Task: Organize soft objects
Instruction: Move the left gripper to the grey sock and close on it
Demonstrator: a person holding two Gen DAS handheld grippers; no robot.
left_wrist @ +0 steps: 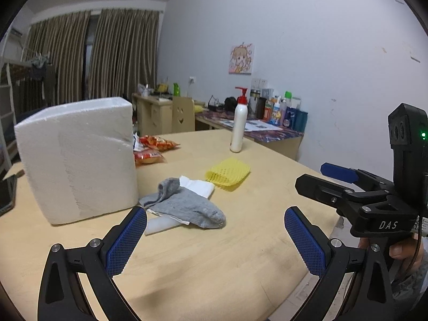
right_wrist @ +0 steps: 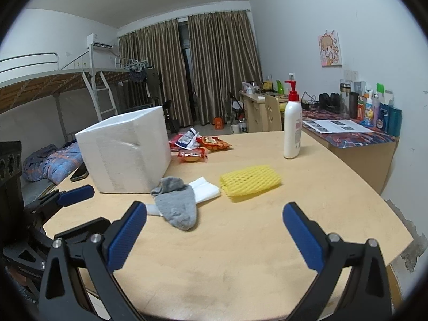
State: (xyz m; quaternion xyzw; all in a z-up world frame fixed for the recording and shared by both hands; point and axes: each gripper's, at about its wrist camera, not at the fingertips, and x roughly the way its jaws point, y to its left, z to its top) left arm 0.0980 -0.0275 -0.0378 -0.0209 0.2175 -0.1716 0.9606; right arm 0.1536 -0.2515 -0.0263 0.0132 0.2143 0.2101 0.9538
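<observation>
A grey sock (left_wrist: 187, 206) (right_wrist: 175, 200) lies on the wooden table, partly over a folded white cloth (left_wrist: 199, 186) (right_wrist: 204, 188). A yellow foam net (left_wrist: 228, 174) (right_wrist: 250, 183) lies just right of them. A white foam box (left_wrist: 77, 157) (right_wrist: 125, 152) stands to their left. My left gripper (left_wrist: 215, 240) is open and empty, held over the table short of the sock. My right gripper (right_wrist: 214, 236) is open and empty, also short of the sock; it shows in the left wrist view (left_wrist: 318, 180) at the right.
A white pump bottle (left_wrist: 239, 125) (right_wrist: 293, 131) stands behind the net. Red snack packets (left_wrist: 153, 148) (right_wrist: 200, 147) lie behind the box. A phone (right_wrist: 79, 174) lies left of the box. The table edge (right_wrist: 379, 206) curves at the right, with a cluttered desk (right_wrist: 355, 136) beyond.
</observation>
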